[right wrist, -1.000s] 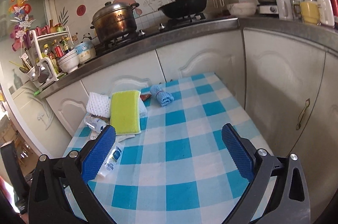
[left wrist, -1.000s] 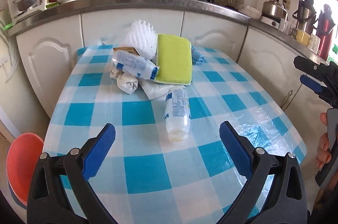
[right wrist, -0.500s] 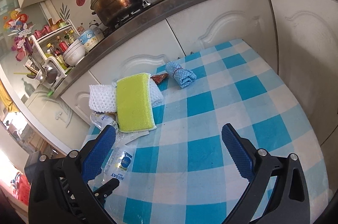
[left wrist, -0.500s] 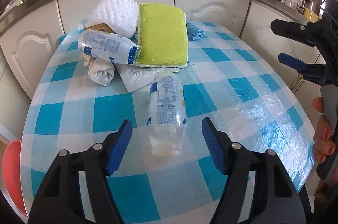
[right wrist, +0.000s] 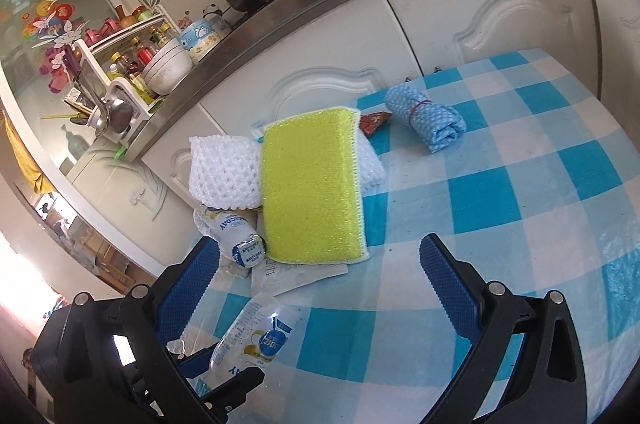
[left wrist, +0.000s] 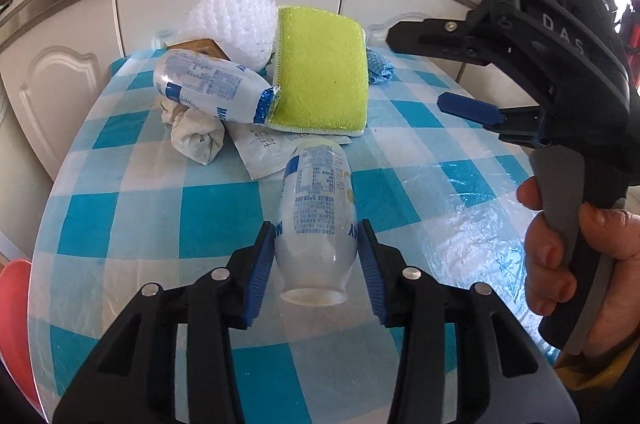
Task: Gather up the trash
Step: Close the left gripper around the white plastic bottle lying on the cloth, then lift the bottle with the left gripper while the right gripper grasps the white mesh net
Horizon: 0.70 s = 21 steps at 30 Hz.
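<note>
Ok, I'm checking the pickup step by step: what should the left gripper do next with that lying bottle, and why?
Probably lift it straight up. The left gripper has its blue fingers pressed against both sides of the empty bottle, which lies on the checked table apart from the yellow sponge pile. The right gripper is open and holds nothing.

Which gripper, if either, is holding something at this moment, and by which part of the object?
The left gripper grips the lying empty bottle across its lower body, near the open mouth. The right gripper is open, holding nothing.
</note>
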Available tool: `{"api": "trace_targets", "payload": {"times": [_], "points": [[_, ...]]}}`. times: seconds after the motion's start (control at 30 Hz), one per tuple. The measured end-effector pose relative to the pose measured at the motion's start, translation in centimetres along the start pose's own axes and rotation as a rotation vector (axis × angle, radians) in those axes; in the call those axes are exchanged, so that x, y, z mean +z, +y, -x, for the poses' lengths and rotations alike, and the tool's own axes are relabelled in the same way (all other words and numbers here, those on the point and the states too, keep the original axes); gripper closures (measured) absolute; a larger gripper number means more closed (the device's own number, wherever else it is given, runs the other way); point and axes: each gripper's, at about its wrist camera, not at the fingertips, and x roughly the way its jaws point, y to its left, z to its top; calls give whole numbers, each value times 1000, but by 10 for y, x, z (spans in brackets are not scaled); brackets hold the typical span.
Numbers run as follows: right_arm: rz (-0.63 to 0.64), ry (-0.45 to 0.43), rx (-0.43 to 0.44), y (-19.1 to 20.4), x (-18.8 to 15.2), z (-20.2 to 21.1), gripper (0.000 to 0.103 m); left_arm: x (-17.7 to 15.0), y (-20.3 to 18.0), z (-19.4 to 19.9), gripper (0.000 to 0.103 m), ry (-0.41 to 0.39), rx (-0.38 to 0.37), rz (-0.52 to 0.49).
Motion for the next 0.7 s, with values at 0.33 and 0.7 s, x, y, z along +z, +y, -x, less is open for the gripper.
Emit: {"api": "trace_targets", "payload": {"times": [0.33,0.7], "points": [[114,38,100,50,5,-26,5,-3,30,40,60,-72,-6,75],[210,25,77,84,23,-48,7,-19,90,70,59,-100,84,175]]}}
